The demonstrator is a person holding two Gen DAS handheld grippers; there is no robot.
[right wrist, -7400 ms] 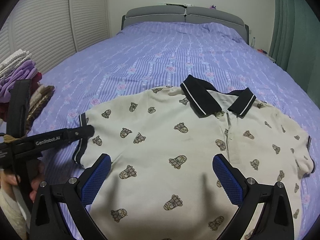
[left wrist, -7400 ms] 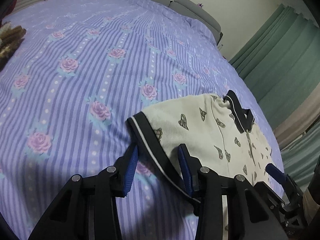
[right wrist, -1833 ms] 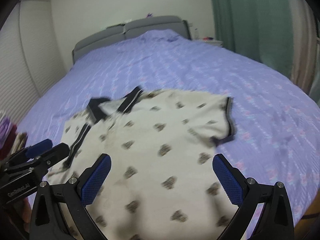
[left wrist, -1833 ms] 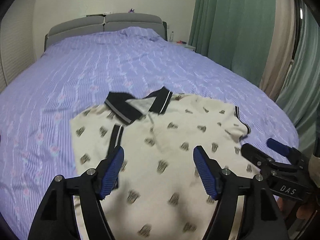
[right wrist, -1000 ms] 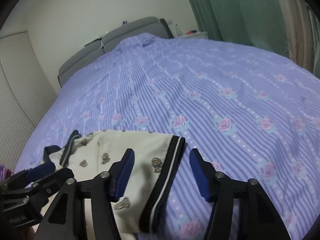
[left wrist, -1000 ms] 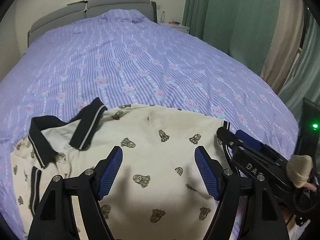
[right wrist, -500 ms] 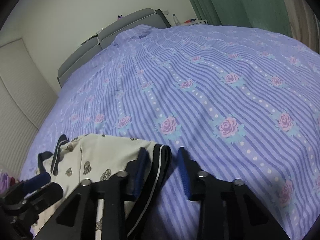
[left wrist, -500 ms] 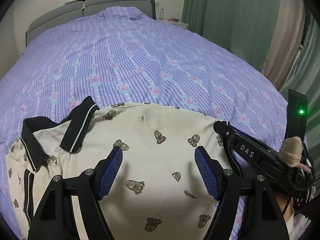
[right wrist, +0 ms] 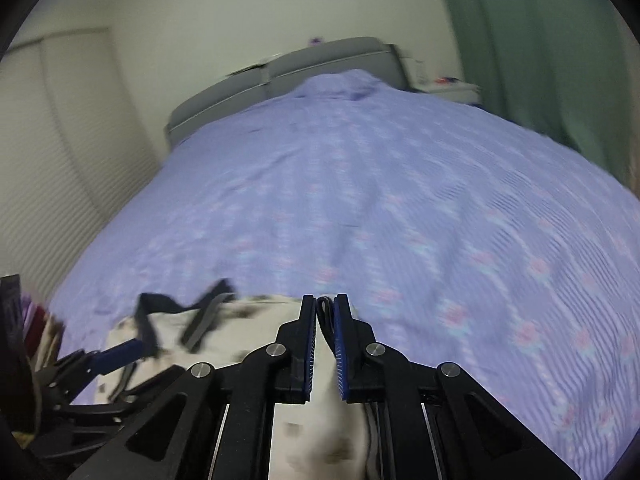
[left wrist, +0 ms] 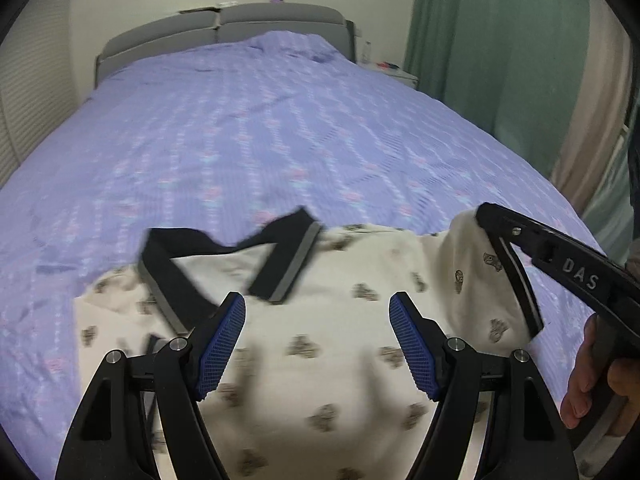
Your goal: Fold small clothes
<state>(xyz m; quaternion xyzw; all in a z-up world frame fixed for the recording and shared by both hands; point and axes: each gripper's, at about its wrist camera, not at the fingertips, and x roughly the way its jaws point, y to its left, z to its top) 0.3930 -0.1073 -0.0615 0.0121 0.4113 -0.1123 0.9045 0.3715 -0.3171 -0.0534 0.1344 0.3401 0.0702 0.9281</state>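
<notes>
Left wrist view: the left gripper (left wrist: 318,312) hangs released above the shirt (left wrist: 332,344) on the bed (left wrist: 260,140); at 3 o'clock the right gripper (left wrist: 486,216) lifts a sleeve.

Right wrist view: the right gripper (right wrist: 325,312) is clenched on that sleeve's dark cuff (right wrist: 326,308); the collar (right wrist: 180,312) lies at 9 o'clock.

- Beyond the polo shirt (left wrist: 340,344), the purple bedspread (left wrist: 248,152) lay bare up to the grey headboard (left wrist: 224,32), giving open passage.
- The right gripper (left wrist: 486,216), clamped on the raised sleeve (left wrist: 472,280), blocked the right-hand side of the shirt.
- The left gripper (left wrist: 318,344), spread wide, hung over the shirt's middle.
- Green curtains (left wrist: 480,48) closed off the bed's right edge.
- A clothes pile (right wrist: 36,320) crowded the left edge.
</notes>
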